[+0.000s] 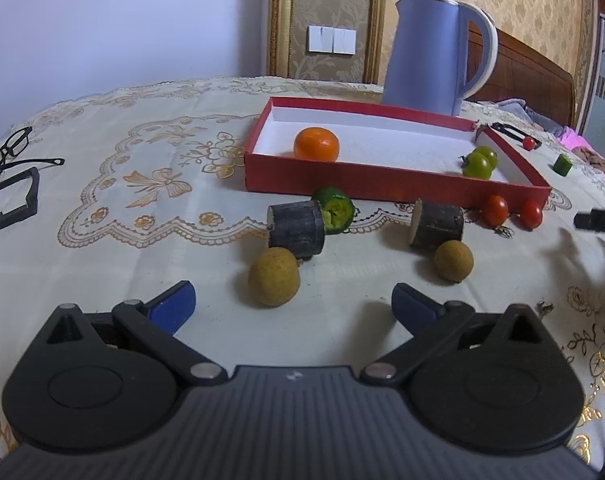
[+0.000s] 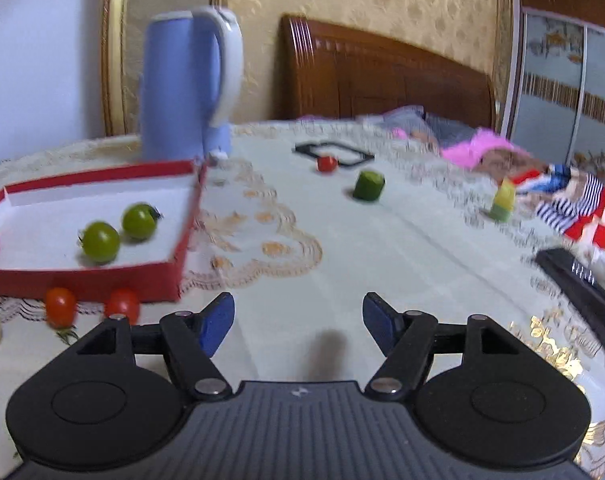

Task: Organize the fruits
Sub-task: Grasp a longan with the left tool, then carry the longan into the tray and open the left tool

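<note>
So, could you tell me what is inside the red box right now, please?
The red box holds one orange fruit near its left end and two green tomatoes side by side at the right end. The near wall hides a strip of floor behind it.

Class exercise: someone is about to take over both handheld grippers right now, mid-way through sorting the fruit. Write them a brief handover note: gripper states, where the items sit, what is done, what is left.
Left gripper: open, empty, low over the cloth facing the nearer longan.
Right gripper: open, empty, over bare tablecloth right of the red tray.
Done: the orange fruit and two green tomatoes are in the tray.
Left, all on the cloth: two red cherry tomatoes against the tray's front wall, a second longan, two dark cut pieces, a cucumber piece behind one, and, further right, a cucumber chunk and a red tomato.
</note>
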### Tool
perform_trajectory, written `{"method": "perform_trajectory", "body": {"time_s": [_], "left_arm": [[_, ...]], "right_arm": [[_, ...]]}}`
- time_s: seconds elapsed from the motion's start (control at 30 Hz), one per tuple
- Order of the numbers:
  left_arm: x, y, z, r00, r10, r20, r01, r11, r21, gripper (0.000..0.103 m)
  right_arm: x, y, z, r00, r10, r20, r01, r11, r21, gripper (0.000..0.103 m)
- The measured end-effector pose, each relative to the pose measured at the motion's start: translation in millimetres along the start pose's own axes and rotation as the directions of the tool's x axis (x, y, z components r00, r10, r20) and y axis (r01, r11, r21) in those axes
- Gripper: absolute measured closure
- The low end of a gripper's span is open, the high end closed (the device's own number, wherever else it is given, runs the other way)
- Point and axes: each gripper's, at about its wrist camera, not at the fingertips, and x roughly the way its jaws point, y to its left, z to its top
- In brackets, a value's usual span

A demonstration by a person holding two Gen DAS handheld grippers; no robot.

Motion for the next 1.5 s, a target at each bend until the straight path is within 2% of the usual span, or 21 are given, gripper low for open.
{"method": "perform_trajectory", "body": {"time_s": [0.07, 0.27, 0.33, 0.43, 0.67, 0.83, 0.87, 0.9, 0.97, 1.07, 1.2, 1.5], "left_arm": [[-1.6, 1.3, -0.6, 1.000, 0.009, 0.002, -0.009, 1.000, -0.003, 0.000], [-5.0, 5.6, -0.3, 1.000, 0.018, 0.011, -0.018, 0.999, -0.028, 0.000], [-4.5, 6.9, 1.0, 1.000, 0.019, 0.009, -0.019, 0.999, -0.037, 0.000], [-5.3, 6.6, 1.5, 1.000, 0.020, 0.018, -0.019, 0.999, -0.036, 0.003], [-3.1, 2.0, 1.6, 0.998, 0.063, 0.022, -0.063, 0.998, -0.004, 0.026], [-1.8, 5.2, 4.0, 0.998, 0.051, 0.029, -0.051, 0.999, -0.014, 0.036], [-1.0, 5.1, 4.8, 0.998, 0.052, 0.029, -0.052, 0.999, -0.010, 0.045], [-0.3, 5.6, 5.7, 0.998, 0.057, 0.029, -0.056, 0.998, -0.012, 0.063], [0.0, 7.9, 6.9, 0.998, 0.054, 0.028, -0.054, 0.998, -0.025, 0.078], [-1.1, 11.2, 7.1, 0.999, 0.034, 0.025, -0.032, 0.998, -0.047, 0.078], [-2.5, 6.0, 4.0, 0.998, 0.049, 0.041, -0.048, 0.999, -0.018, 0.078], [-15.4, 0.2, 12.3, 0.998, -0.021, 0.053, 0.022, 1.000, -0.021, 0.079]], "right_arm": [[8.3, 1.6, -0.1, 0.999, 0.011, -0.033, -0.011, 1.000, 0.013, 0.032], [18.9, 10.4, 2.1, 0.999, 0.005, -0.048, -0.004, 1.000, 0.018, 0.029], [23.7, 13.1, 3.4, 0.998, -0.009, -0.057, 0.009, 1.000, 0.012, 0.022], [24.8, 12.2, 3.4, 0.998, -0.010, -0.061, 0.011, 1.000, 0.022, 0.021], [27.7, 6.0, 3.7, 0.997, 0.015, -0.072, -0.011, 0.998, 0.058, 0.018], [28.2, 6.1, 3.7, 0.997, 0.013, -0.074, -0.009, 0.998, 0.059, 0.016], [28.8, 6.3, 3.9, 0.997, 0.011, -0.075, -0.007, 0.998, 0.058, 0.015], [29.3, 6.4, 4.0, 0.997, 0.011, -0.076, -0.006, 0.998, 0.059, 0.015], [29.8, 6.4, 4.1, 0.997, 0.011, -0.076, -0.006, 0.998, 0.059, 0.014], [30.2, 6.3, 3.9, 0.997, 0.012, -0.076, -0.008, 0.998, 0.060, 0.014], [30.2, 6.2, 3.9, 0.997, 0.012, -0.076, -0.008, 0.998, 0.060, 0.014], [30.3, 6.2, 3.9, 0.997, 0.013, -0.077, -0.008, 0.998, 0.061, 0.013]]}}
